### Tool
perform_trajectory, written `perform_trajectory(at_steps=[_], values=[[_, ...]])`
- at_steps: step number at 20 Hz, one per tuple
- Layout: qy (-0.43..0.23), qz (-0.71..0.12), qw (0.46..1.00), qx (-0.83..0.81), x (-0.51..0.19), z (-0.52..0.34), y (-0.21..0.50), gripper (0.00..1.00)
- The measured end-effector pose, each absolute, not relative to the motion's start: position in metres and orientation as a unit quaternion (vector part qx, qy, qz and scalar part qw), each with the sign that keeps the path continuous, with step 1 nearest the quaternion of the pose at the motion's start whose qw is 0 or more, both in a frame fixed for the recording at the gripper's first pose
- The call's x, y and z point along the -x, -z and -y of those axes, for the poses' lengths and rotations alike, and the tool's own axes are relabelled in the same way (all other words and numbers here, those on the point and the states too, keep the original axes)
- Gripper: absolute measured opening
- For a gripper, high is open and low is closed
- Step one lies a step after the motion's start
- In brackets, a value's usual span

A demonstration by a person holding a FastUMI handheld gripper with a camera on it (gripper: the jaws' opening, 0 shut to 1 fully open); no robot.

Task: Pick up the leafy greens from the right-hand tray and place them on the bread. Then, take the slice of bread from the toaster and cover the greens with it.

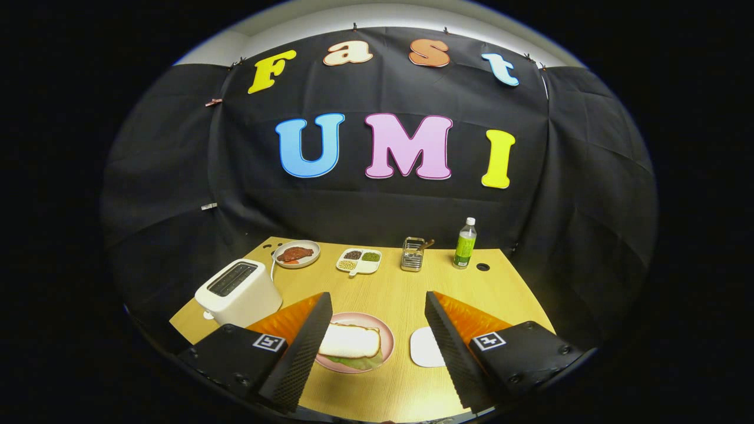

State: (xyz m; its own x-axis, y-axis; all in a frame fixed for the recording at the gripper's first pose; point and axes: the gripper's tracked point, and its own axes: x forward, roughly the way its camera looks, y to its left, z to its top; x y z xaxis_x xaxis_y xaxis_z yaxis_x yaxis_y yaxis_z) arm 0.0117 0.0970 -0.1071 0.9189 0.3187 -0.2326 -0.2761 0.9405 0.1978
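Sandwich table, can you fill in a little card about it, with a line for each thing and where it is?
table: wooden top, black cloth wall behind
pink plate: between the fingers, holds the sandwich
bread: top slice, lying over leafy greens that peek out at its near edge
toaster: white, beside the plate, slots look empty
white tray: on the plate's other side, looks bare
far row: meat plate, divided dish, metal rack, green bottle
hand-held gripper: open, above the table, holding nothing
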Motion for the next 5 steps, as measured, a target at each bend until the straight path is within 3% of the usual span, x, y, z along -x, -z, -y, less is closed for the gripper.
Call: perform_trajectory(at_steps=[5], values=[[-0.155, -0.128, 0.976, -0.079, 0.001, -0.098, 0.109, 0.99]])
